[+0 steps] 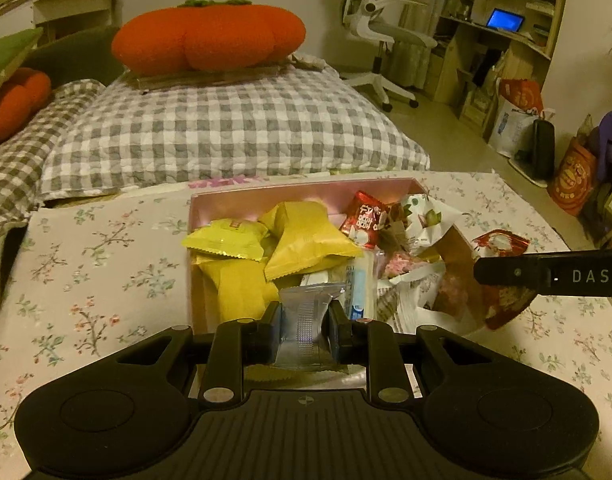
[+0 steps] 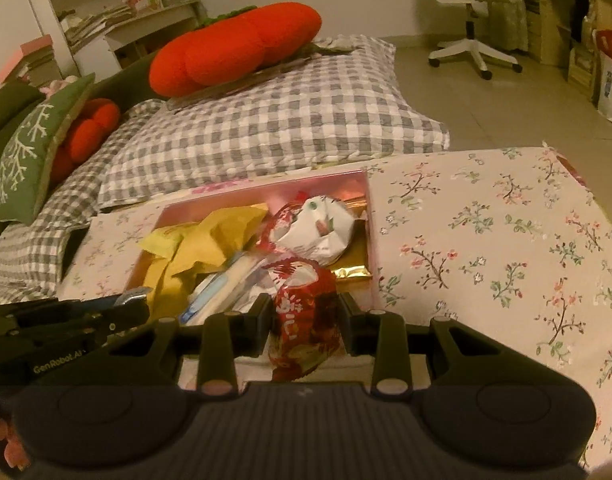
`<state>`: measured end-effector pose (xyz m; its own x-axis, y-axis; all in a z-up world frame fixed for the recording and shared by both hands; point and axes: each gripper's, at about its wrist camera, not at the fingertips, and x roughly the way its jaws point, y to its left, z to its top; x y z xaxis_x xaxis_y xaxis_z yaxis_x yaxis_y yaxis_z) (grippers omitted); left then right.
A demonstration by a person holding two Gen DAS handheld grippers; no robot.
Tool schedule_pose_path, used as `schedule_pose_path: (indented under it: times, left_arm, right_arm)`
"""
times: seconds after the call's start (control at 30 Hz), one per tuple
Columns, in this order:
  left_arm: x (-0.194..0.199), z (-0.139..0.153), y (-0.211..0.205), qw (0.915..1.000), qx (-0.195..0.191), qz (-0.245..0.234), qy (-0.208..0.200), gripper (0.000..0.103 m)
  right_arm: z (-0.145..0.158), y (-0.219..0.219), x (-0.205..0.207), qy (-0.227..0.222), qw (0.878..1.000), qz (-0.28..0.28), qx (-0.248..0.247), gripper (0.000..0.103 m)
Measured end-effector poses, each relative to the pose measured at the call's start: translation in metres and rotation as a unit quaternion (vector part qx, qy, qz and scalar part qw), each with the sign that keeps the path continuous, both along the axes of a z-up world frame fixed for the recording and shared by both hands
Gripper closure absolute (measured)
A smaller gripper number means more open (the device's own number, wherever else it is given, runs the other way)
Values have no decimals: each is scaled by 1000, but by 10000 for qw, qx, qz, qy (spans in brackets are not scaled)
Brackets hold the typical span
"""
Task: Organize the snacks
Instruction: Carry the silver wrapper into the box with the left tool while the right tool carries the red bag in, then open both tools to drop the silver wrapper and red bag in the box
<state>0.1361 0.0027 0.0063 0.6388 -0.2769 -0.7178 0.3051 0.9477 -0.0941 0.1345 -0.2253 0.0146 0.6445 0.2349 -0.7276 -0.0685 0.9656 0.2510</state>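
Most of the snacks already lie heaped in the pink box [image 1: 234, 200] on the floral worktop [image 1: 106, 248]. The left claw [image 1: 305, 330] grips a silver packet [image 1: 302, 320] and the right claw [image 2: 306, 320] a red packet [image 2: 302, 320], both at the box's near edge, seemingly the last to go in

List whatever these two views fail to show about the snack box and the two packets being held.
- Pink box floor: left wrist view, buried under yellow packets.
- Box near wall: both views, hidden behind the gripper bodies.
- Silver packet lower end: left wrist view, cut off by the left gripper.
- Red packet print: right wrist view, too blurred to read in the right gripper.
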Motion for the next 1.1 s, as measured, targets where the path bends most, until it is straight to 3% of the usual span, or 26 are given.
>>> schedule_pose_path:
  times: [0.4,0.43,0.5,0.57,0.97,1.1]
  left_arm:
    - [15,-6,-8,9998,-129,-144,9,77]
    - [15,-6,-9,9997,-140,-191,16,75]
    - [13,-7,-11,9996,-119,-250,8,50]
    - [10,-7,-12,9996,-70,-254,-67,36]
    - [-15,-2,-15,9992,79,-375,-53,19]
    - [-26,1,-15,9992,115,-377,-47,17]
  right_arm:
    - [-1,1,11,27,10000,11,-51,70]
    - [-1,0,11,9,10000,-19,-51,69]
    - [1,-1,10,-27,10000,-51,-23,54]
    - [3,-2,9,-55,10000,-32,-3,48]
    - [12,0,-6,-96,9999,43,13,26]
    - [14,0,-15,-99,9999,49,43,23]
